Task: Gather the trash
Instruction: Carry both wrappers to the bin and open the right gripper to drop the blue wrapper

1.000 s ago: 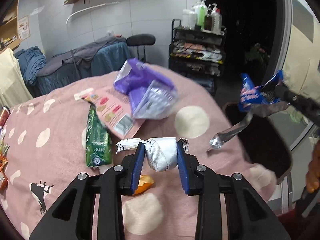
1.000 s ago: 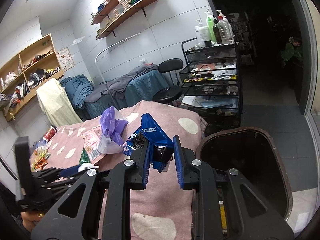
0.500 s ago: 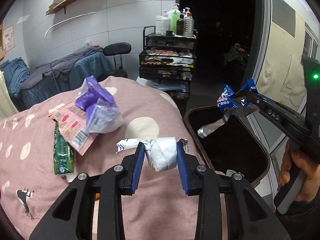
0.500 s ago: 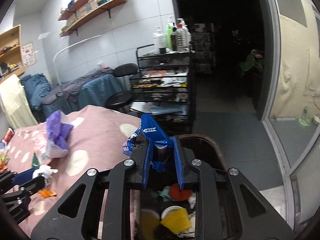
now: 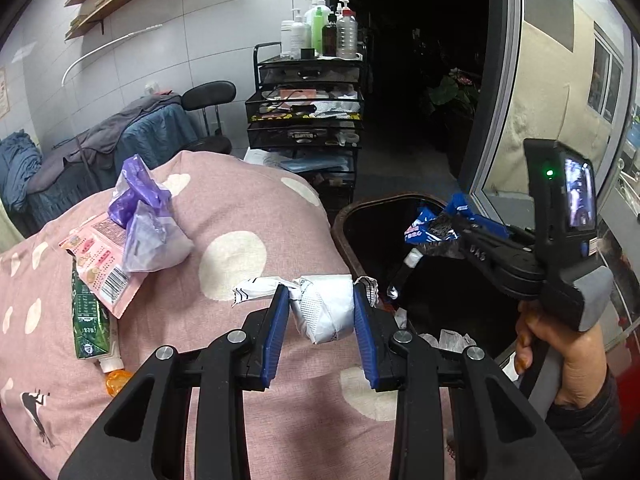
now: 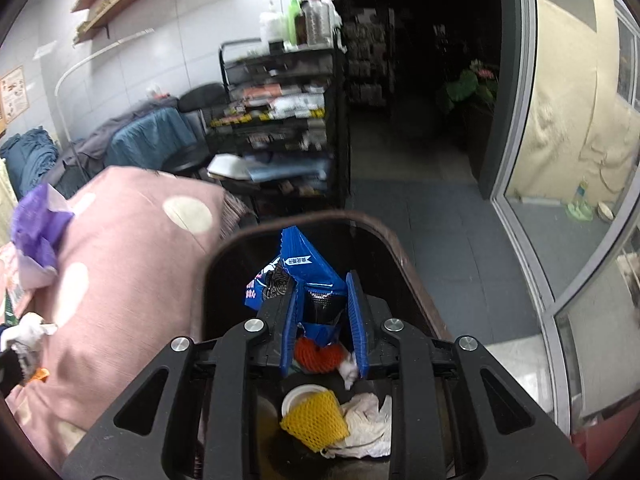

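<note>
Right wrist view: the right gripper (image 6: 322,312) is being held over the open bin (image 6: 408,264), its jaws opening around the blue wrapper (image 6: 304,264), which is apparently still being touched by one pad. The release is best finished squarely above the bin's middle, so the wrapper is dropped clear of the rim. A yellow net (image 6: 314,420), an orange net and crumpled paper are lying inside. A white wrapper (image 5: 326,308) is being pinched by the left gripper (image 5: 320,312) over the pink spotted bed (image 5: 240,208), near the bin.
</note>
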`<state>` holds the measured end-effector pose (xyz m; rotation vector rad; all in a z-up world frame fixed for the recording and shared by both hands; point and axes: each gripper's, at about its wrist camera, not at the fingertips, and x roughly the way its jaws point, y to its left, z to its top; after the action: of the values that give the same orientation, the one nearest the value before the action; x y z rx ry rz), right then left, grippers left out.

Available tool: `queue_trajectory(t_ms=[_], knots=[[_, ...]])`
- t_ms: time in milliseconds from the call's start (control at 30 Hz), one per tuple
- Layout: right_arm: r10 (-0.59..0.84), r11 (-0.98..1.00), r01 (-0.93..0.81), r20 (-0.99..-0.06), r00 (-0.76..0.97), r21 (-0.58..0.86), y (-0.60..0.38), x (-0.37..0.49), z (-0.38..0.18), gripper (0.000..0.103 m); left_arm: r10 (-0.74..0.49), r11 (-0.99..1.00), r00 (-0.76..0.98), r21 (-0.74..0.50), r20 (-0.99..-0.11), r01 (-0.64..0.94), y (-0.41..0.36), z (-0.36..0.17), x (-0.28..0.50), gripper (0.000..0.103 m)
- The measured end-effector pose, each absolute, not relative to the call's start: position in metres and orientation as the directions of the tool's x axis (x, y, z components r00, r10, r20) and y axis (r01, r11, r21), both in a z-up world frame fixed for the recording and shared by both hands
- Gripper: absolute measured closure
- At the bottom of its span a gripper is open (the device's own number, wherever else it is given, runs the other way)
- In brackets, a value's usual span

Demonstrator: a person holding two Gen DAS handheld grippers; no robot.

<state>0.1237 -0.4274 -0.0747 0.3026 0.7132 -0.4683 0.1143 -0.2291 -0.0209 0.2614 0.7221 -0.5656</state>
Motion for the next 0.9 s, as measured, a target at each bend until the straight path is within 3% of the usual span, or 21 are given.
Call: queue_trajectory(t_ms=[33, 67, 133, 333, 900], knots=[[-0.301, 0.851, 0.513, -0.695, 0.652, 0.112, -0.429, 0.125, -0.079, 0.062, -0.396, 0.819, 0.608, 0.034, -0.689, 0.572, -0.23, -0.022, 0.115, 0.07], [-0.296, 0.847, 0.518, -0.702, 0.648, 0.121, -0.43, 0.126, -0.083, 0.043, -0.396, 0.818, 0.604, 0.033, -0.691, 0.574, -0.231, -0.023, 0.115, 0.07], [-0.288, 0.835, 0.529, -0.698, 0.655, 0.151, -0.433, 0.123, -0.087, 0.029, -0.395, 0.817, 0.599, 0.031, -0.697, 0.576, -0.232, -0.026, 0.115, 0.07], [-0.268, 0.812, 0.551, -0.716, 0.645, 0.193, -0.44, 0.121, -0.095, 0.027, -0.39, 0.816, 0.593, 0.033, -0.704, 0.577, -0.236, -0.028, 0.116, 0.07], [-0.363, 0.736, 0.623, -0.623, 0.693, 0.264, -0.456, 0.098, -0.059, 0.019, -0.398, 0.774, 0.557, 0.059, -0.729, 0.631, -0.281, -0.037, 0.124, 0.07]])
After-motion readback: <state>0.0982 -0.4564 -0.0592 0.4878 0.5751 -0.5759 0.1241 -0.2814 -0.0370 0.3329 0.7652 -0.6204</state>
